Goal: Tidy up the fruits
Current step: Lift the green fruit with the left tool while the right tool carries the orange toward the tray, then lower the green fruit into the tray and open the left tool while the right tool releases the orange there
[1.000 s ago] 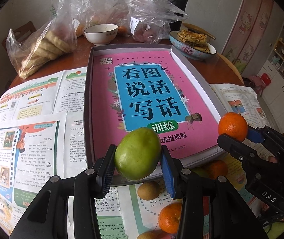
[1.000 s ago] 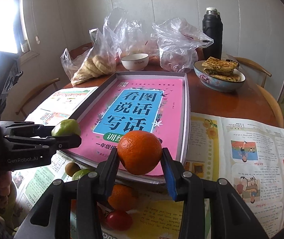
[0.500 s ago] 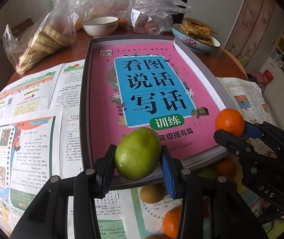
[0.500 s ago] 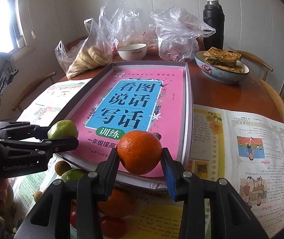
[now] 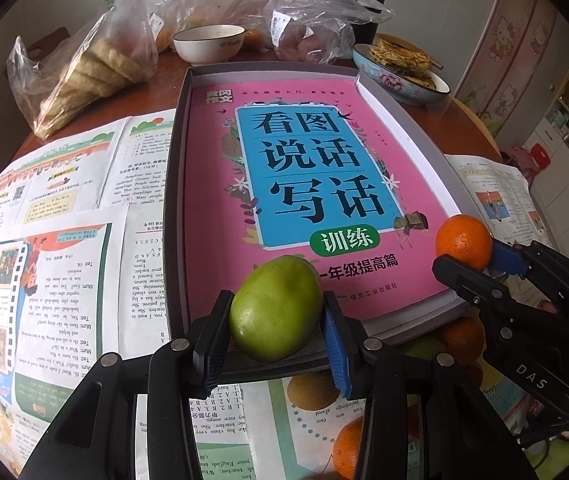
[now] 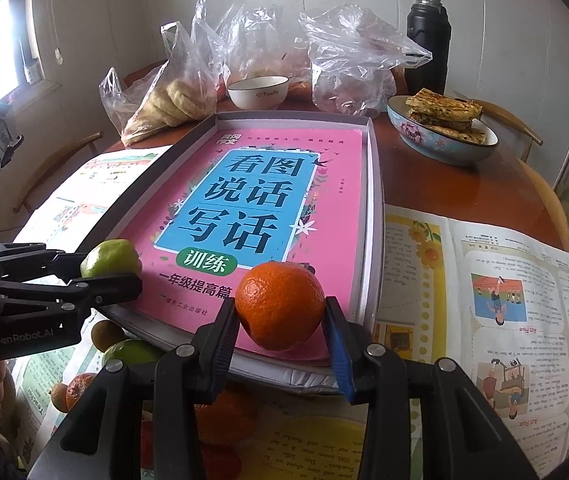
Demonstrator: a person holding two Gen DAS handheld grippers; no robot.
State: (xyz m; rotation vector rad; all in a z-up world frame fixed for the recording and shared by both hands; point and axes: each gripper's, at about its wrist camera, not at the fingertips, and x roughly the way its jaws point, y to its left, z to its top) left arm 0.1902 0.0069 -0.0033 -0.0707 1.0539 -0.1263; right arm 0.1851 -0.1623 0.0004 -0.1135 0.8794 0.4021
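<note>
Both tools carry fruit over the near edge of the tray

The left tool [image 5: 276, 320] is clamped on a green fruit [image 5: 275, 314], and the right tool [image 6: 282, 320] is clamped on an orange [image 6: 280, 304], each pinched from its two sides. Both hang just above the near end of the pink book [image 5: 308, 184] lying in the grey tray [image 5: 174, 200], green fruit to the left, orange to the right. The tray's open space runs away toward the far side, so either fruit likely goes forward and down; more fruit [image 6: 132, 352] lies on the table below the near rim
</note>
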